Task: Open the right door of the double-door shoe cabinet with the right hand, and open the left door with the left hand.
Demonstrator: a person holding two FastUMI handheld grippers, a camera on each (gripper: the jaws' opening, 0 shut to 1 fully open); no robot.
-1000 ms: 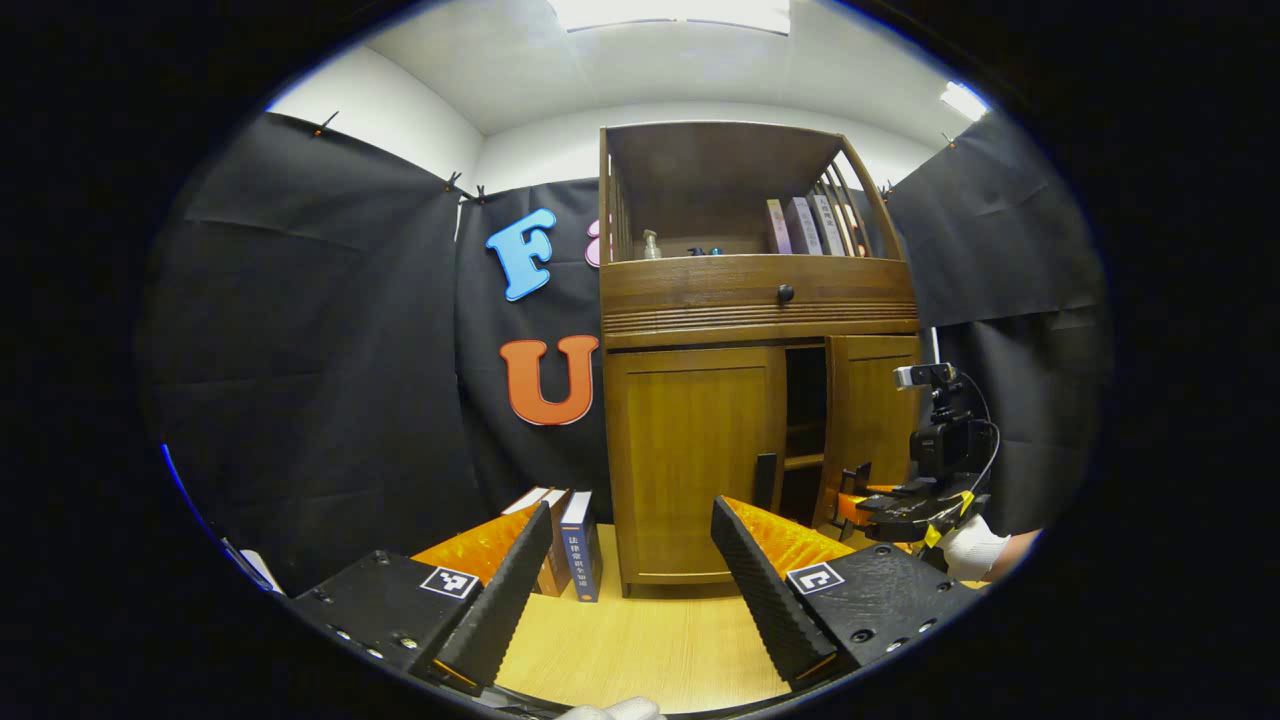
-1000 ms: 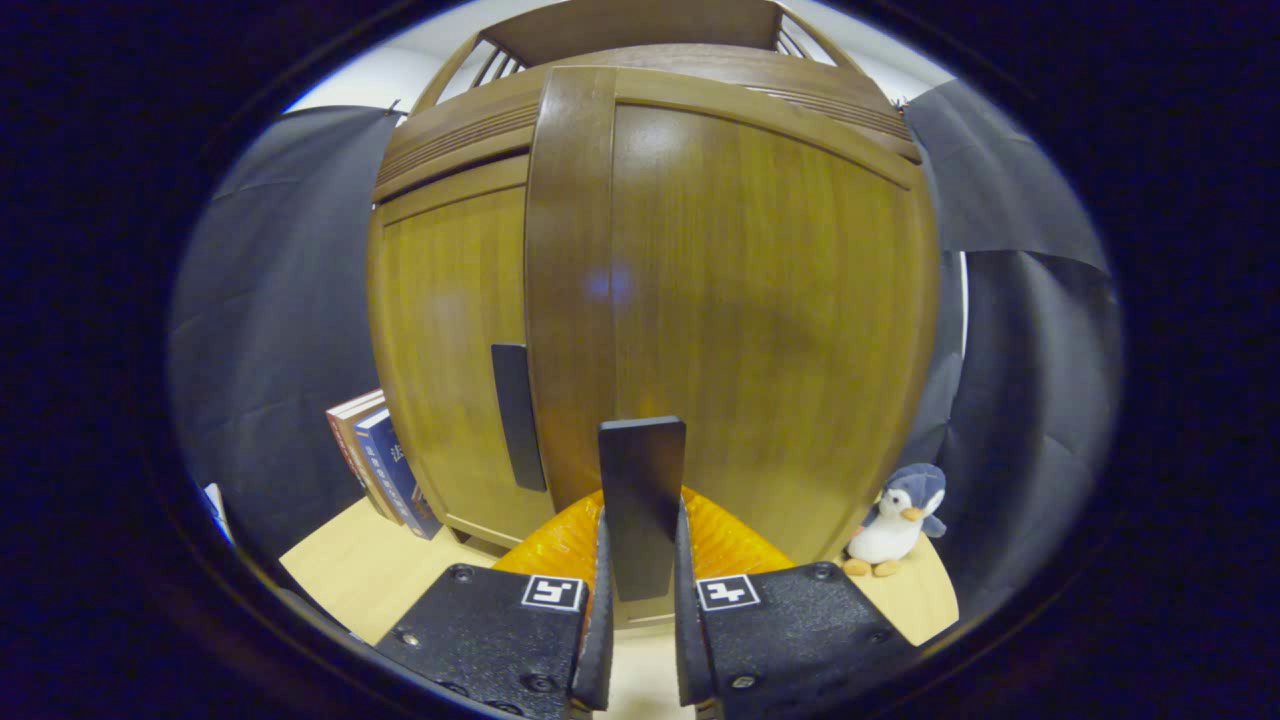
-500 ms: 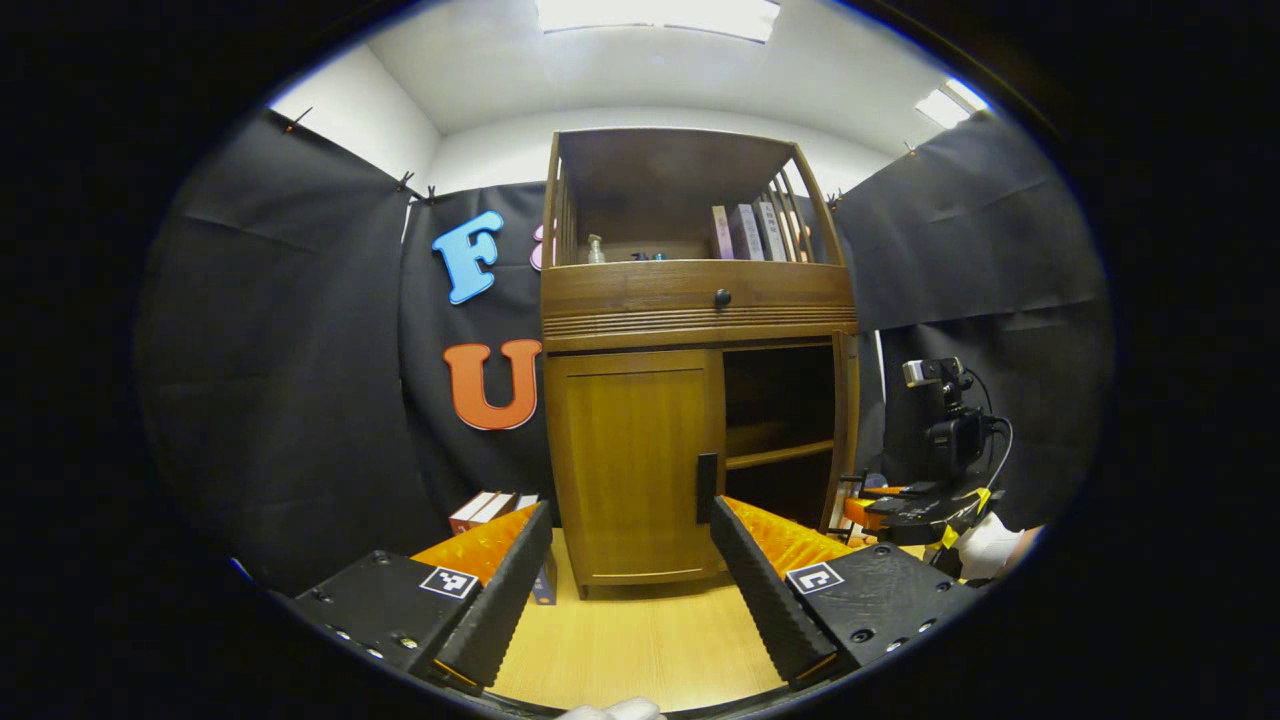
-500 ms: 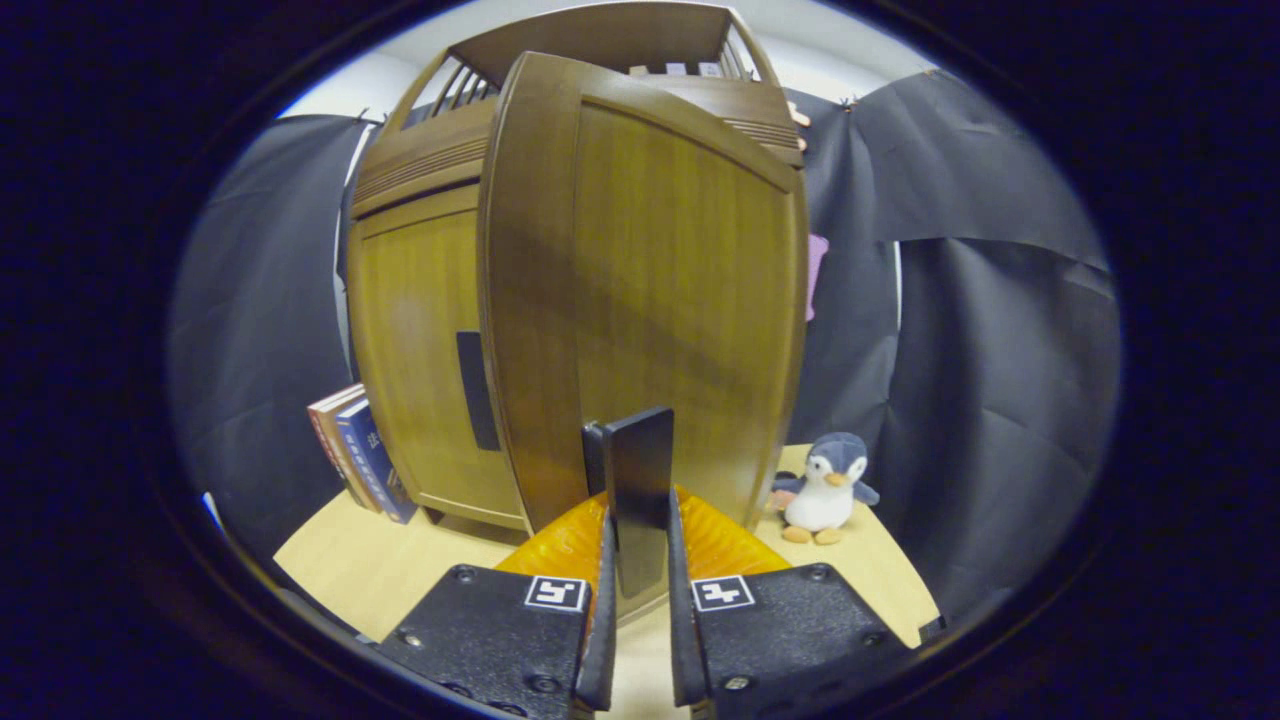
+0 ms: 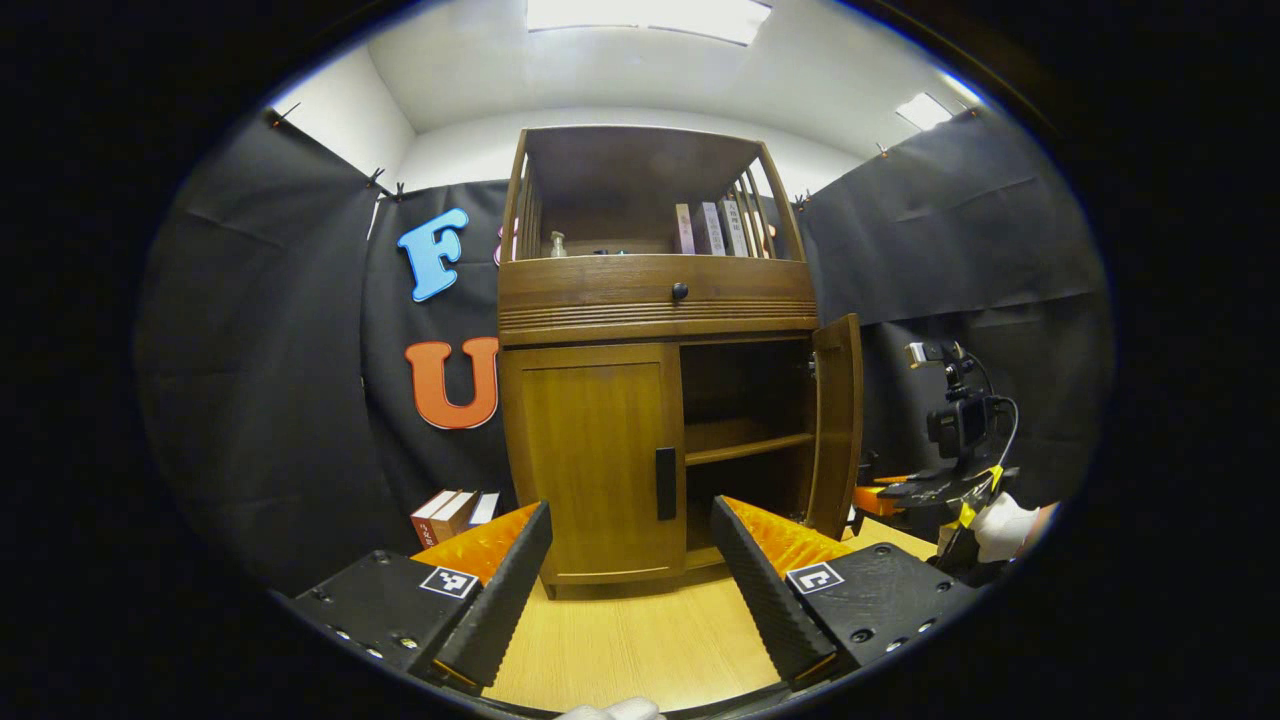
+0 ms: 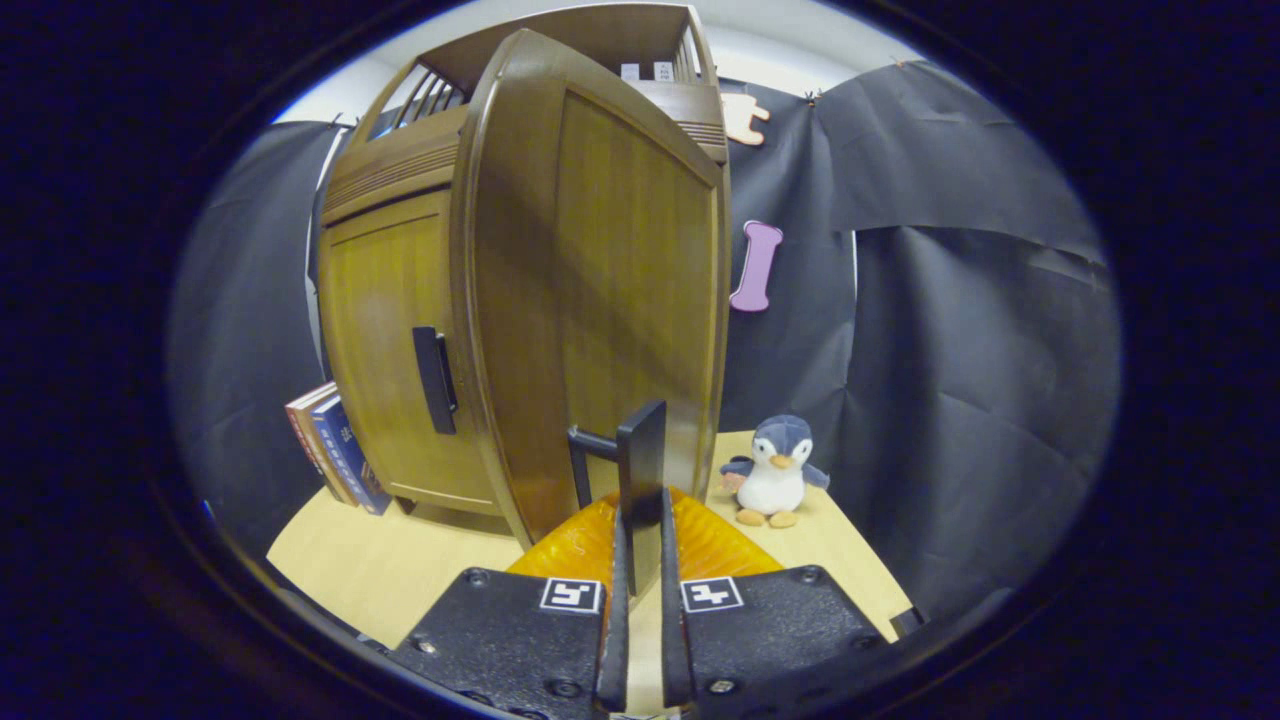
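Observation:
The wooden shoe cabinet (image 5: 655, 300) stands on the light wood floor. Its right door (image 5: 836, 425) is swung wide open, baring a dark inside with a shelf (image 5: 745, 450). In the right gripper view that door (image 6: 610, 280) fills the middle, and my right gripper (image 6: 640, 545) is shut on its dark bar handle (image 6: 642, 470). The left door (image 5: 595, 455) is closed, with its dark handle (image 5: 666, 483) at its inner edge. My left gripper (image 5: 630, 560) hangs open in front of the cabinet, short of that handle, with nothing between its fingers. The right gripper (image 5: 935, 490) and a gloved hand (image 5: 1000, 525) show at the right.
Books (image 5: 450, 510) lean against the cabinet's left side. A plush penguin (image 6: 775, 470) sits on the floor to the right of the open door. Black cloth walls close in the booth. The upper shelf holds books (image 5: 712, 228) and a small bottle (image 5: 556, 243).
The right door has swung from slightly ajar to wide open, pulled by my right gripper. My left gripper's view has shifted so the cabinet sits more central and the left door's handle nearer.

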